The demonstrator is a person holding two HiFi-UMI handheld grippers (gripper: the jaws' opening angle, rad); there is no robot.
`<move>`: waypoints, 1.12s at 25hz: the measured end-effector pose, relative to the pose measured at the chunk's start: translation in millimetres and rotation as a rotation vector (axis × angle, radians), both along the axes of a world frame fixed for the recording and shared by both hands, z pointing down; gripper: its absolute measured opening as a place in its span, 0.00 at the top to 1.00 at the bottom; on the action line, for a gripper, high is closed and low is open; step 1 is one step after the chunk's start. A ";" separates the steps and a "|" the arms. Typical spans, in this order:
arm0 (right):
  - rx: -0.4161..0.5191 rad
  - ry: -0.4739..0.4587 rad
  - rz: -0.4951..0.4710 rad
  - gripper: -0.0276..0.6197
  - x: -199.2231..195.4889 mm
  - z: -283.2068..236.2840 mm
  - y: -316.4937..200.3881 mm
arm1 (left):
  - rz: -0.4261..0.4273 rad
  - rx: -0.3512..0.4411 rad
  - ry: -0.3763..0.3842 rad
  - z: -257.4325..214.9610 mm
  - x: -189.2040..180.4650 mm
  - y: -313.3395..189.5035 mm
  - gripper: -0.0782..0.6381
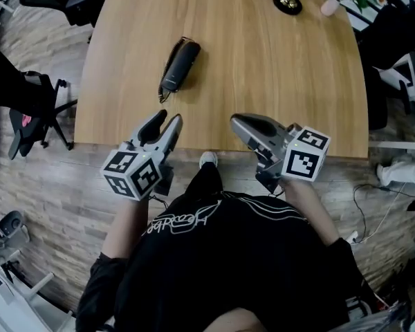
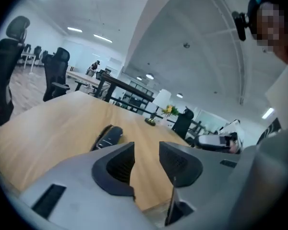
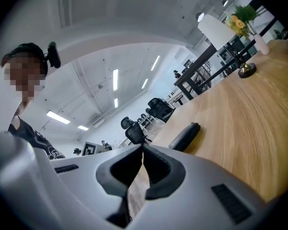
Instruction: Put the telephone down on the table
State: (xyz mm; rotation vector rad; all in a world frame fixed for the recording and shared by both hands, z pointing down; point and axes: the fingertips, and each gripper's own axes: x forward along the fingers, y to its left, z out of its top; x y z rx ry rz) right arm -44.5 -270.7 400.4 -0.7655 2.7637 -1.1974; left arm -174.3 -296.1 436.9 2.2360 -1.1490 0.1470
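The telephone lies flat on the table, left of centre. My left gripper is spread, empty (my right gripper pressed together) — both at the near edge.

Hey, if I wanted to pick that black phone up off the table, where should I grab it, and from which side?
Probably the middle of the telephone, jaws across its narrow width, coming down from above. It lies flat on the table, long and slim, angled away from the near edge, so its long sides are free. The left hand-held gripper is nearer.
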 end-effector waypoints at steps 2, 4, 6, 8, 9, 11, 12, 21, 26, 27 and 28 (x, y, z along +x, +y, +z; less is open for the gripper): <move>0.026 -0.013 -0.015 0.90 -2.2 -13.8 19.1 | 0.029 0.025 0.066 -21.3 9.3 24.7 0.72; 0.063 -0.006 -0.029 0.90 -4.1 -25.4 39.1 | 0.065 0.063 0.073 -39.1 16.9 48.7 0.85; 0.100 -0.002 -0.037 0.90 -3.9 -34.9 59.7 | 0.101 0.108 0.074 -56.6 25.9 71.9 0.87; 0.126 -0.001 -0.039 0.90 -0.8 -41.5 81.1 | 0.121 0.139 0.093 -71.2 35.2 94.1 0.88; 0.138 -0.003 -0.039 0.90 1.3 -45.1 92.0 | 0.129 0.149 0.105 -76.9 39.9 104.9 0.88; 0.165 -0.011 -0.036 0.90 5.0 -54.7 112.6 | 0.146 0.165 0.126 -86.7 48.5 125.6 0.88; 0.175 -0.019 -0.034 0.90 6.4 -60.0 121.9 | 0.153 0.175 0.132 -91.2 52.1 135.1 0.88; 0.233 -0.027 -0.026 0.90 17.8 -83.5 187.5 | 0.190 0.262 0.145 -121.5 79.8 196.7 0.88; 0.272 0.005 -0.007 0.90 32.4 -89.5 207.0 | 0.183 0.264 0.152 -126.8 90.5 211.6 0.88; 0.278 0.010 -0.003 0.90 34.2 -90.4 209.7 | 0.189 0.269 0.148 -128.2 93.0 214.2 0.88; 0.284 0.019 0.001 0.90 35.5 -90.6 211.9 | 0.193 0.274 0.140 -129.2 95.0 216.4 0.88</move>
